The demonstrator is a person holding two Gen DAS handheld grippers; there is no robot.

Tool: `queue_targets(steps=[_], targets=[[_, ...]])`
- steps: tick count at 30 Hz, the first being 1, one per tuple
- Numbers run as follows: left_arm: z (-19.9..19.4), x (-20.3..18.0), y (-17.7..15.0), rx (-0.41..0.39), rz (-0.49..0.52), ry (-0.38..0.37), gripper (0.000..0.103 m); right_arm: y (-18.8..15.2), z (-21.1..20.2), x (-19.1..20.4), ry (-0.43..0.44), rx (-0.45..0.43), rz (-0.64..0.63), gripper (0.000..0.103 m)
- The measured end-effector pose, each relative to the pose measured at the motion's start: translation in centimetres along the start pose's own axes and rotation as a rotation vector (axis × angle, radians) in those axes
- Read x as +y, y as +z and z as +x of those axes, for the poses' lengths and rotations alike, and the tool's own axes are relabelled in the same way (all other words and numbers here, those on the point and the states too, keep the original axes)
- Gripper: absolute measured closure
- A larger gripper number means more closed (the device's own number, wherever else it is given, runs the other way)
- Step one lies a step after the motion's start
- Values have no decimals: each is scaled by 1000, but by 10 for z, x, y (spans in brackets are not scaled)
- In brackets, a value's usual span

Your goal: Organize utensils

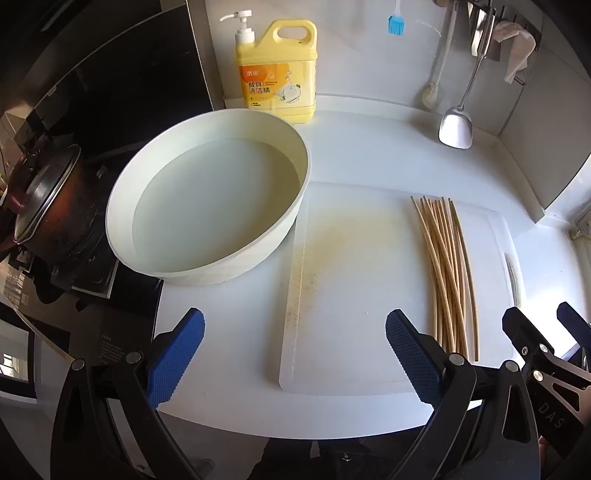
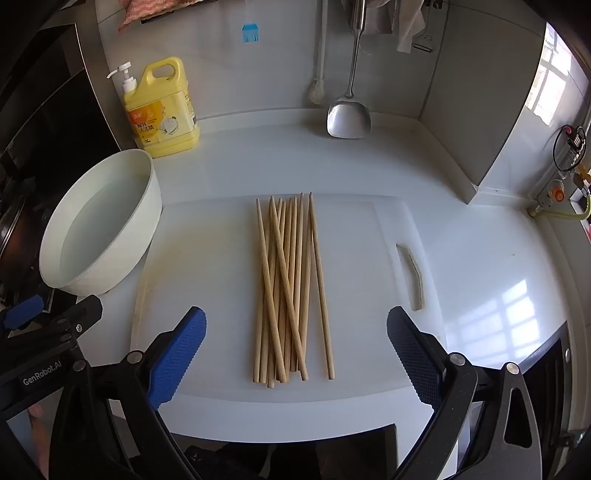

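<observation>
Several wooden chopsticks (image 2: 291, 288) lie in a loose bundle on a white cutting board (image 2: 207, 258), pointing away from me. My right gripper (image 2: 295, 332) hovers open above their near ends, its blue pads wide on either side of the bundle without touching it. In the left wrist view the same chopsticks (image 1: 448, 273) lie on the right part of the board (image 1: 351, 280). My left gripper (image 1: 293, 332) is open over the board's left edge, with nothing between its fingers. The right gripper's black frame (image 1: 546, 343) shows at the lower right.
A white round basin (image 1: 207, 206) holding water stands left of the board. A yellow dish-soap bottle (image 1: 277, 74) is behind it. A steel spatula (image 2: 349, 114), a blue brush (image 2: 250, 33) and a white brush (image 2: 317, 92) hang on the back wall. A pot (image 1: 48, 199) sits on the stove at left.
</observation>
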State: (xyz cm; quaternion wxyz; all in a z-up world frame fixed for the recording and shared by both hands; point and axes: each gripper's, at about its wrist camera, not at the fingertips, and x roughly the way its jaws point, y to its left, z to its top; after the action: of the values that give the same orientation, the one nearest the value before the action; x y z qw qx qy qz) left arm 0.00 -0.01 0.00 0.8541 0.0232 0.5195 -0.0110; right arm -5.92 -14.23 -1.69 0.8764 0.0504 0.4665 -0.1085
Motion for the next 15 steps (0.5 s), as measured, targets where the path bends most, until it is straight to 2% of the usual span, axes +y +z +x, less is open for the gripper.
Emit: queue_targets(steps=[15], targets=[[-6,7,-3,-23,-3,-6,6,1,0,2,-1,-3,6,9]])
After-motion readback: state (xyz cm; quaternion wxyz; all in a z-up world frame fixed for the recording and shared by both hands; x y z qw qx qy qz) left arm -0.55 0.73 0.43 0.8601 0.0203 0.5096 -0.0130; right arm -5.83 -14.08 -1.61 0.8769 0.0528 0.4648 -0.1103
